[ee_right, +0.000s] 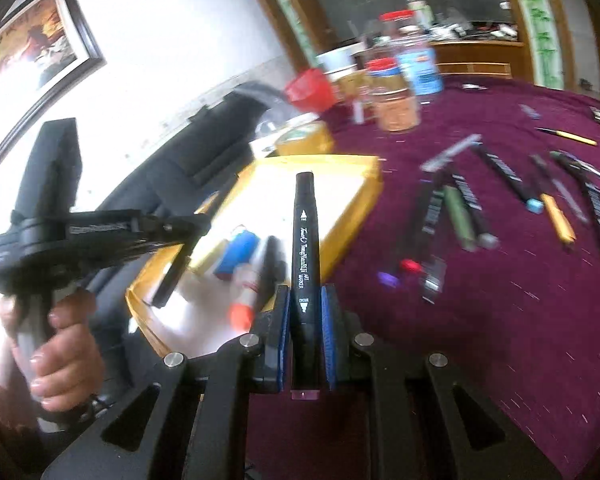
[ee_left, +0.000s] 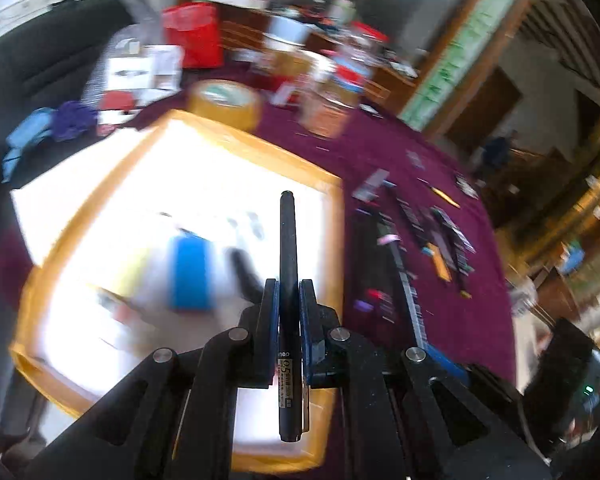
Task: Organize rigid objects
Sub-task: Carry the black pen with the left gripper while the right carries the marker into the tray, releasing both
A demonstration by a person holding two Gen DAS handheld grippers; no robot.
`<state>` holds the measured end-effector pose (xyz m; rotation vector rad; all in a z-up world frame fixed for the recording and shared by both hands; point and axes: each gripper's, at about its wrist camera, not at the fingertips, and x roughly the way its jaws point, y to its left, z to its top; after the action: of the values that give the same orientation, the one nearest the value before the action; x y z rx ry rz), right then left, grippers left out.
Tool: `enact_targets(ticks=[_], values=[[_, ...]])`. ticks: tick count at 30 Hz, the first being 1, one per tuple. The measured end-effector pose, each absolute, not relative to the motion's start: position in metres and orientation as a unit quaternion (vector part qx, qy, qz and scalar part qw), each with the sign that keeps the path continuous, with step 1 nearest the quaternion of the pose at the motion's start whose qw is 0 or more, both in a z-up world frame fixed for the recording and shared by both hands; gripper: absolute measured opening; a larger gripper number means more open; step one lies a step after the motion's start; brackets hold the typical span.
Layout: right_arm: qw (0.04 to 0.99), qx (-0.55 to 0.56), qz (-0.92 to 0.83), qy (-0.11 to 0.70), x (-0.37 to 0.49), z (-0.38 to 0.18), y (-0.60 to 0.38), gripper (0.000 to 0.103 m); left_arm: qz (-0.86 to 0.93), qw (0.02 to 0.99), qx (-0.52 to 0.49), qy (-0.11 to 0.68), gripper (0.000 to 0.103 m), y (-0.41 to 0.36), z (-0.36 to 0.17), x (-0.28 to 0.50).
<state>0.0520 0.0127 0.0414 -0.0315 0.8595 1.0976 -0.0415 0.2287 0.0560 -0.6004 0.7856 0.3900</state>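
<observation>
while both claws hang over the table, this is what shows:
table cloth (ee_right: 500,320): dark red, spread under everything.
tray (ee_left: 328,240): a wide yellow-edged tray with a white floor, at 9 o'clock of the loose pens in both views.
things in the tray: a blue block (ee_left: 192,272), a black marker lying flat (ee_right: 270,268), and a white tube with an orange end (ee_right: 244,300); all blurry.
tape roll (ee_left: 224,102): tan, just past the tray's far edge at 12 o'clock.
jars (ee_right: 396,96): a bunch of tubs and jars with red lids, far off at 12 o'clock.
loose pens (ee_right: 512,200): many markers lying on the cloth at 3 o'clock of the tray.
left claw (ee_left: 289,292): pinched tight on a thin black pen (ee_left: 288,260), which sticks up toward 12 o'clock over the tray.
left hand (ee_right: 60,356): wrapped round the left claw's grip, at 9 o'clock in the right view.
right claw (ee_right: 305,300): closed on a fat black art marker (ee_right: 306,248) with white writing, pointing to 12 o'clock over the tray's near corner.
</observation>
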Motion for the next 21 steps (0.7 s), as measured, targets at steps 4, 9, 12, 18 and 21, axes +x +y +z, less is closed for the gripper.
enact_targets(ticks=[4, 9, 12, 18, 21], values=[[0.749, -0.023, 0.516, 0.415, 0.063, 0.034, 0.06, 0.013, 0.218, 0.839, -0.315, 0.387, 0.007, 0.271, 0.038, -0.032], [0.729, -0.037, 0.506, 0.459, 0.083, 0.014, 0.107, 0.014, 0.232, 0.818, -0.333, 0.408, 0.007, 0.31, 0.021, -0.019], [0.721, -0.052, 0.502, 0.475, 0.087, 0.003, 0.127, 0.014, 0.25, 0.805, -0.323, 0.43, 0.007, 0.326, 0.011, -0.008], [0.723, -0.083, 0.49, 0.479, 0.088, -0.007, 0.148, 0.014, 0.259, 0.79, -0.307, 0.464, 0.007, 0.338, -0.008, 0.007], [0.729, -0.099, 0.485, 0.472, 0.085, -0.007, 0.154, 0.014, 0.267, 0.784, -0.302, 0.472, 0.007, 0.34, -0.016, 0.008]])
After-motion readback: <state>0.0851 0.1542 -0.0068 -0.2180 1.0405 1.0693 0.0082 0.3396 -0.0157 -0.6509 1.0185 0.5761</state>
